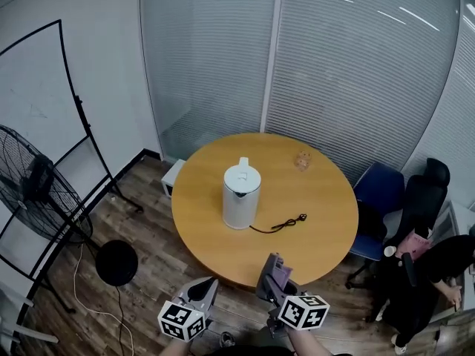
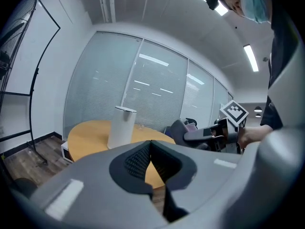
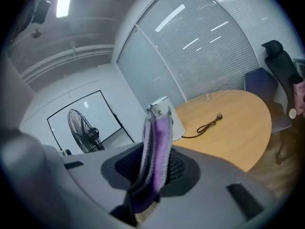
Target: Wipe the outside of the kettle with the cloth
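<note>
Right tongs (image 3: 153,168) clamping purple cloth (image 3: 159,142), left tongs (image 2: 150,163) closed, kettle (image 1: 241,196) on table (image 1: 319,199)

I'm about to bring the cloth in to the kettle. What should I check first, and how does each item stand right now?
1. Cloth gripped: ok. The cloth is clamped in the right gripper.
2. Left gripper free to steady: ok. Jaws together, nothing between them.
3. Kettle upright, lid down: ok. It stands on the table.
4. Unplugged: ok. The power cord lies loose, plug on the tabletop.
5. Approach path: ok, but the cord trails from the kettle's base on the right gripper's side.
6. Kettle hot or full: cannot tell.
</note>
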